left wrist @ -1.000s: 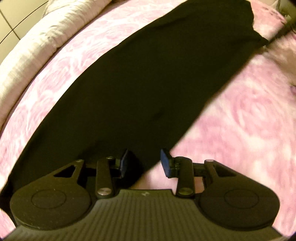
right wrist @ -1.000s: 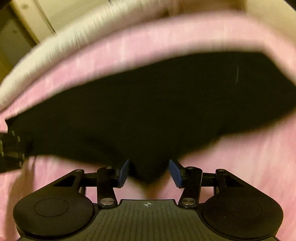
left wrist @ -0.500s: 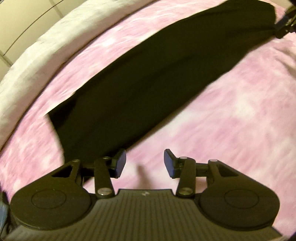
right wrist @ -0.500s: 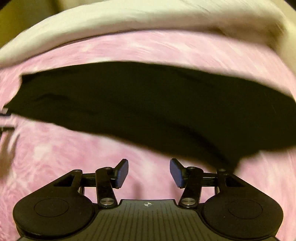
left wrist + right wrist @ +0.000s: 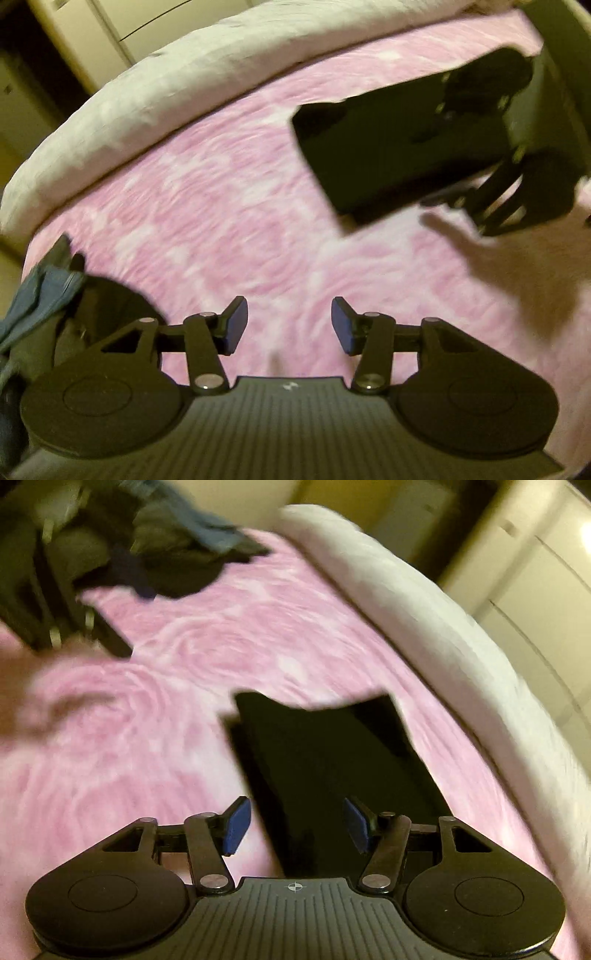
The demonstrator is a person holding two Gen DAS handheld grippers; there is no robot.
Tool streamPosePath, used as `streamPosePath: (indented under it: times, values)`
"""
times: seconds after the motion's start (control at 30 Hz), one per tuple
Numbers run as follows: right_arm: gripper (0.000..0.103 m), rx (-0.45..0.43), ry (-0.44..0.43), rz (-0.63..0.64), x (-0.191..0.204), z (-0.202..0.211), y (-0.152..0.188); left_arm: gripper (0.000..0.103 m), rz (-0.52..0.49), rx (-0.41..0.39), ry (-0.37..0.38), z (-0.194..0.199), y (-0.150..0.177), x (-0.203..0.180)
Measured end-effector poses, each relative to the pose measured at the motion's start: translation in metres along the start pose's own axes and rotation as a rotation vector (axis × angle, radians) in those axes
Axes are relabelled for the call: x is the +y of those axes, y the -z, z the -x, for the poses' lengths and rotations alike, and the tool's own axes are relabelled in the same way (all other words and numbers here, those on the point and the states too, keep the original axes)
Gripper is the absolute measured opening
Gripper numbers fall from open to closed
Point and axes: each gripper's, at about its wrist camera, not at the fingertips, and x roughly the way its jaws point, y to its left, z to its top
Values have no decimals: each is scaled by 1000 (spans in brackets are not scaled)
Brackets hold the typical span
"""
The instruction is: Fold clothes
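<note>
On the pink bedspread [image 5: 229, 221] lies a label-less folded black garment [image 5: 332, 760]; both grippers' opening jaws hold nothing.

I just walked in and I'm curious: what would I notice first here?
First the big pink bedspread covering nearly everything. Next the folded black cloth lying flat on it near the white blanket at the bed's edge. A messy pile of clothes sits at the far corner.
</note>
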Motion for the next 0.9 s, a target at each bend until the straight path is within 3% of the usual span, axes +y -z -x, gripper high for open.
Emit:
streamPosePath:
  times: [0.2,0.3,0.37,0.53,0.73,0.77,0.8,0.83,0.9]
  values:
    - [58,36,160,278,44,-47,-13,46,80,-2,0,5,23,24]
    - [58,43,205,313,52,-52,-15,46,79,3,12,2,27,23]
    - [58,57,195,269,51,-47,-24,46,82,-8,20,2,24,22]
    - [58,34,167,316,54,-41,-25,48,88,-30,38,0,17,20]
    - [58,46,247,302,27,-67,-22,49,91,-29,44,-4,18,20]
    - [57,46,249,302,27,-66,-20,49,91,-27,45,-5,17,20]
    - [40,46,235,279,24,-64,-20,49,92,-25,47,-4,16,20]
    - [16,47,221,256,21,-62,-20,49,91,-25,48,-4,15,19]
    - [12,47,193,209,16,-59,-21,49,83,-27,52,-3,10,16]
